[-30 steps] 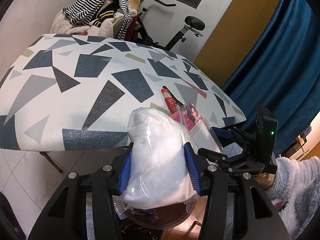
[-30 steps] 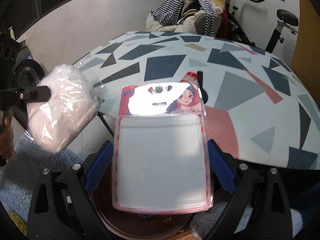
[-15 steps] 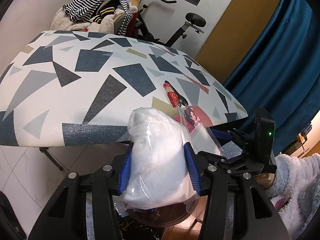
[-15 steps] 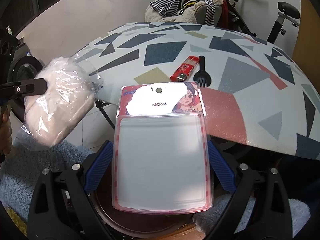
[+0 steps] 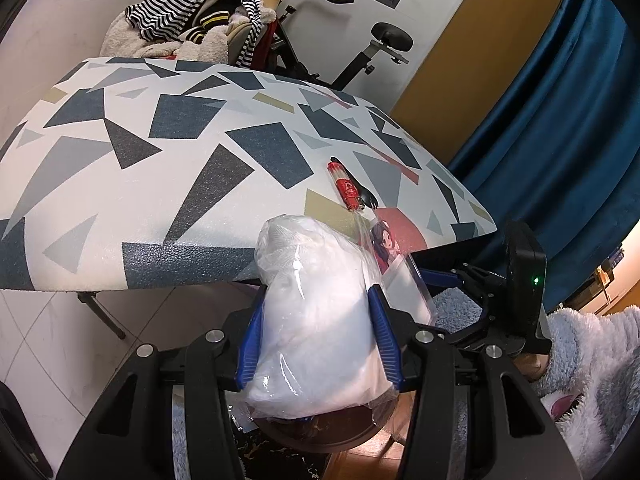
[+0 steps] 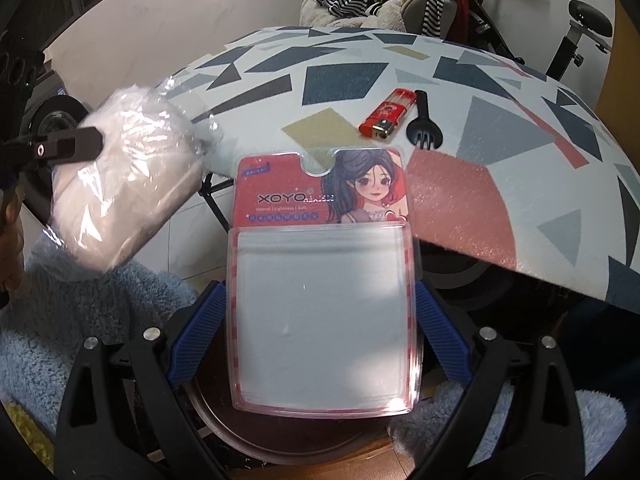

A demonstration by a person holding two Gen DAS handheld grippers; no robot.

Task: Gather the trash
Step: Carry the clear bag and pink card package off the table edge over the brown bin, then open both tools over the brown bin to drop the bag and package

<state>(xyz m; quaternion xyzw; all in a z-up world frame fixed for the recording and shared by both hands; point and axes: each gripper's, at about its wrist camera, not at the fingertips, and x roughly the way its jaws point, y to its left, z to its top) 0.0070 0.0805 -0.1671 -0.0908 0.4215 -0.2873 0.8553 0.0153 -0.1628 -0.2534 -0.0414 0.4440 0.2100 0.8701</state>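
**Both grippers loaded beside the patterned table**

Geometric shards of navy, grey and ochre cover the white tabletop, with an exercise bike and a heap of striped and fleecy clothes against the far wall, and a blue curtain to the right.

Off the table's near edge, the left gripper is clamped on a clear plastic bag stuffed with something soft and white — its blue pads press into both sides. Just right of it, the right gripper holds a flat blister pack across its width, the red card with a cartoon girl at the far end, the clear pocket between the pads. Below both sits a round brown bin rim, only partly visible.

On the table near that edge lie a red lighter and a small black plastic fork — side by side, just apart. Pale blue fleece sleeves show at the frame edges.
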